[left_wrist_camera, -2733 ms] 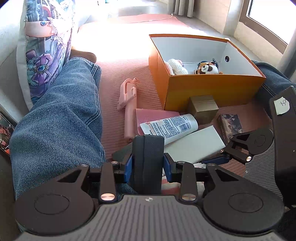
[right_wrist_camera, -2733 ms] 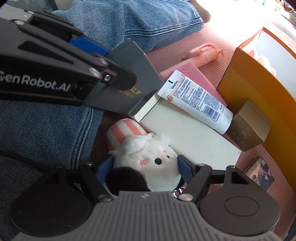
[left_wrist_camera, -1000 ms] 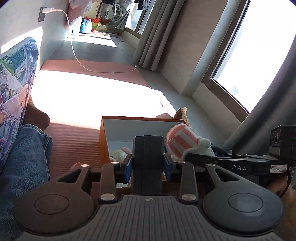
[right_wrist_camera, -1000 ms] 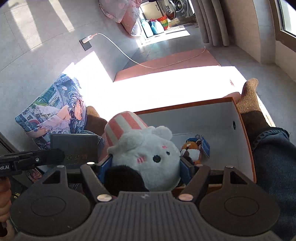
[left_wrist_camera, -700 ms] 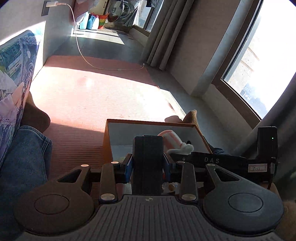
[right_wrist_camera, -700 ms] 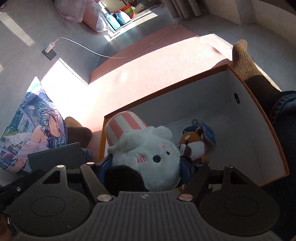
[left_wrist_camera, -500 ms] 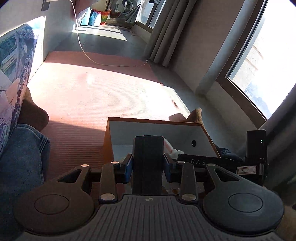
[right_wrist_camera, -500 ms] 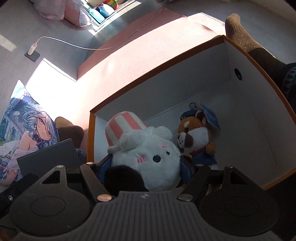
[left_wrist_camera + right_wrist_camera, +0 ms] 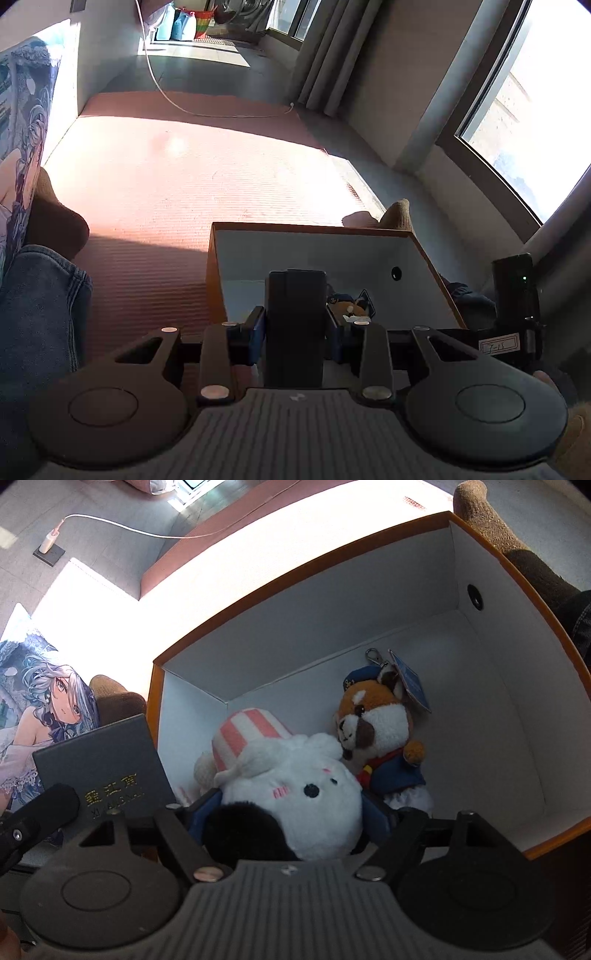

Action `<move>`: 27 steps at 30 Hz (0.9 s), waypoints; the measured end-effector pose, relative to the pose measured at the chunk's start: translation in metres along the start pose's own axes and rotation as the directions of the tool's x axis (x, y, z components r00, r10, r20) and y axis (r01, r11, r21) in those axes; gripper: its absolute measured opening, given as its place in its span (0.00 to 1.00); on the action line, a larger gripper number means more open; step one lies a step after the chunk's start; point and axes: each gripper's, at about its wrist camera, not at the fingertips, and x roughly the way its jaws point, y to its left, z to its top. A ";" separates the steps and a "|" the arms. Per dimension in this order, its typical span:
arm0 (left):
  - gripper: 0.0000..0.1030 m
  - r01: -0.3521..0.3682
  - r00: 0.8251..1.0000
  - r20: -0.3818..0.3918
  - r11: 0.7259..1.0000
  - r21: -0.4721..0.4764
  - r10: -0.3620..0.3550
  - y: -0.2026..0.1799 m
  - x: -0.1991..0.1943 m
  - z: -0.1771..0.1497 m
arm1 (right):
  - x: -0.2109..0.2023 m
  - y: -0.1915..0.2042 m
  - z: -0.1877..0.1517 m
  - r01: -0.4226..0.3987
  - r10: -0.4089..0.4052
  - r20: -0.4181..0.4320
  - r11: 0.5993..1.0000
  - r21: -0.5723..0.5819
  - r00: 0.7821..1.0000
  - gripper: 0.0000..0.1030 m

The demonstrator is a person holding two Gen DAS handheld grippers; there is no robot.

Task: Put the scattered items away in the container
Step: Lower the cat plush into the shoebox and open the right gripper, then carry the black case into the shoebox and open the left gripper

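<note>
the right tool (image 9: pixel 291 805) is clenched on a white plush toy (image 9: pixel 295 794) with a pink striped hat, its blue pads pressed into the toy's sides, and the toy hangs inside the open top of the orange box (image 9: pixel 546 627), low over the white floor of the box. just beyond it, touching the plush's far side, a small fox plush (image 9: pixel 380 738) in a blue jacket lies on the box floor with its tag and clasp toward the back wall. the left tool (image 9: pixel 295 325) is clamped on a dark grey case (image 9: pixel 295 325), held upright on edge between narrowly spread fingers, above the near left part of the box (image 9: pixel 218 266). from the right wrist view the case (image 9: pixel 103 768) shows gold lettering and sits just outside the box's left wall. past the box lie a pink mat (image 9: pixel 184 177) and a white cable (image 9: pixel 177 107).
</note>
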 end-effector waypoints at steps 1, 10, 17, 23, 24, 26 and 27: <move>0.38 0.000 1.000 -0.002 1.000 0.000 0.000 -0.001 0.001 0.001 | -0.002 -0.002 0.001 -0.006 0.006 -0.004 1.000 0.003 1.000 0.79; 0.38 -0.006 1.000 -0.021 1.000 0.016 0.006 -0.005 0.005 0.000 | -0.024 -0.009 0.009 -0.073 0.073 -0.022 0.997 -0.009 0.997 0.75; 0.38 -0.010 1.000 -0.023 1.000 0.023 0.011 -0.008 0.004 0.001 | -0.005 -0.011 0.006 -0.002 0.000 -0.110 1.000 -0.018 0.994 0.58; 0.38 -0.021 0.999 -0.033 0.999 0.033 0.022 -0.007 0.004 0.001 | 0.009 0.000 -0.007 0.021 -0.037 -0.190 0.996 -0.082 0.981 0.54; 0.38 -0.022 0.999 -0.033 0.999 0.034 0.023 -0.007 0.004 0.001 | 0.006 0.002 -0.010 0.014 -0.032 -0.175 0.995 -0.100 0.984 0.54; 0.38 -0.021 0.999 -0.033 0.999 0.037 0.023 -0.008 0.005 0.001 | -0.004 0.005 -0.013 0.010 -0.028 -0.137 0.991 -0.133 0.990 0.54; 0.38 -0.020 0.999 -0.032 0.999 0.039 0.021 -0.009 0.005 0.001 | -0.013 0.006 -0.014 0.010 -0.026 -0.101 0.987 -0.159 0.995 0.55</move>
